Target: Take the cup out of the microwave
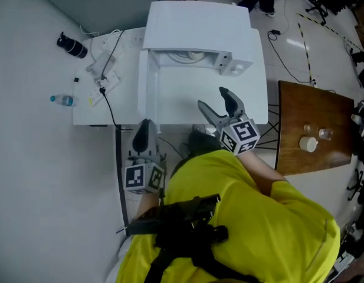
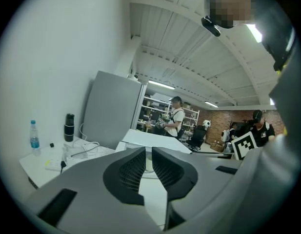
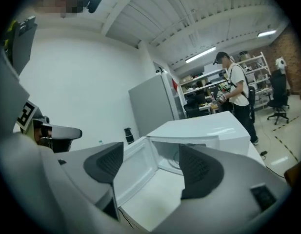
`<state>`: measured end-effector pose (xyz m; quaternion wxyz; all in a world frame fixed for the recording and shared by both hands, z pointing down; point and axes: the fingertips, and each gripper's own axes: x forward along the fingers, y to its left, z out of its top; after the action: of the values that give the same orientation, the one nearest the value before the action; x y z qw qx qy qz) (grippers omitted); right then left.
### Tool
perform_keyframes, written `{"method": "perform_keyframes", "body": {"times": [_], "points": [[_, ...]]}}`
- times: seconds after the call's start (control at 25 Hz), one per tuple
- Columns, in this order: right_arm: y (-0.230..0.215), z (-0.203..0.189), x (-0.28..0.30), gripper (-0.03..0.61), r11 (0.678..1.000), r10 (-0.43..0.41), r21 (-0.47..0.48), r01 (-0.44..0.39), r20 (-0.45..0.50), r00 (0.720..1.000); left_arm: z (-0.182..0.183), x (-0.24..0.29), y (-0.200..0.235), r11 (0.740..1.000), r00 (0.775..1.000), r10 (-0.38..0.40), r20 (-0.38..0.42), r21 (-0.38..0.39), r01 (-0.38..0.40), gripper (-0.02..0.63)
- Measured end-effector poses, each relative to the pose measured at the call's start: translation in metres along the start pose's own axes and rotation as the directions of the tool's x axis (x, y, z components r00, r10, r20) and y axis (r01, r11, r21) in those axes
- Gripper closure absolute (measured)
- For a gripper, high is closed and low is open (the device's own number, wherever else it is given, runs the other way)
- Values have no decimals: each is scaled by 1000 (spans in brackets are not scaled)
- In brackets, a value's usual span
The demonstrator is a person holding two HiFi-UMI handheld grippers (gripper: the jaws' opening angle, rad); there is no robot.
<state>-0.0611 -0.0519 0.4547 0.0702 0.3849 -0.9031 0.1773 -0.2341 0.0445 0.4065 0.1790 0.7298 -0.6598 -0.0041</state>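
Yellow sleeve and black harness (image 1: 187, 226): closest to the head camera, filling the lower frame below both grippers.
Left gripper (image 1: 146, 124): in front of the microwave's (image 1: 199, 19) left corner, just outside the opened door (image 1: 148, 90); fingers (image 2: 132, 172) pressed together save for a thin slit, nothing between them.
Right gripper (image 1: 212, 97): directly before the microwave's opening, tips aimed into it; fingers (image 3: 200, 169) spread wide, empty, framing the cavity.
Microwave: on the white worktop (image 1: 87, 114), door swung out to its left side, cavity open toward the person.
Cup: by the task, inside the microwave; not made out as a cup in any view. Only a pale round shape (image 1: 192, 56) shows on the cavity floor, under the front edge of the microwave's top, and could equally be the turntable.
Key relation: cavity lies straight ahead of the right fingers, deeper and slightly to their left; opening already wide enough for a straight reach. Right gripper judged nearer and better lined up; left one off to the door side.
Long axis: presumably upright, so a level approach from the front; unconfirmed.
Hidden: rear of the cavity, cut off by the microwave's top in the head view and by the right finger in the right gripper view.
Hard to tell: cup's handle side, height, fill.
Left of the microwave: small bottle (image 1: 62, 100), black flask (image 1: 72, 46) and cables, well apart from the reach path.
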Motion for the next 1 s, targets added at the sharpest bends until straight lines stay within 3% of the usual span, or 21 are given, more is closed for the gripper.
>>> {"method": "perform_keyframes", "body": {"times": [0.12, 0.32, 0.48, 0.56, 0.68, 0.84, 1.0], "points": [[-26, -17, 26, 213, 997, -63, 31, 64, -48, 997, 5, 29, -5, 999, 999, -42, -33, -13, 42, 577], [-65, -65, 105, 213, 997, -49, 56, 58, -150, 988, 4, 71, -7, 996, 993, -86, -83, 11, 87, 577], [-112, -100, 164, 213, 993, -112, 25, 118, -183, 977, -10, 104, -6, 995, 989, -91, -116, 27, 95, 577], [-136, -113, 190, 115, 988, -145, 31, 154, -201, 969, -16, 120, -7, 994, 985, -101, -138, 32, 107, 577], [-161, -126, 217, 110, 980, -179, 42, 194, -237, 955, -19, 134, -12, 991, 978, -124, -166, 27, 130, 577], [-176, -127, 242, 115, 970, -242, -26, 242, -209, 947, -21, 145, -14, 985, 967, -164, -197, 20, 171, 577], [-193, -128, 266, 115, 942, -334, -40, 333, -194, 922, -26, 157, -6, 982, 953, -179, -243, 6, 186, 577]]}}
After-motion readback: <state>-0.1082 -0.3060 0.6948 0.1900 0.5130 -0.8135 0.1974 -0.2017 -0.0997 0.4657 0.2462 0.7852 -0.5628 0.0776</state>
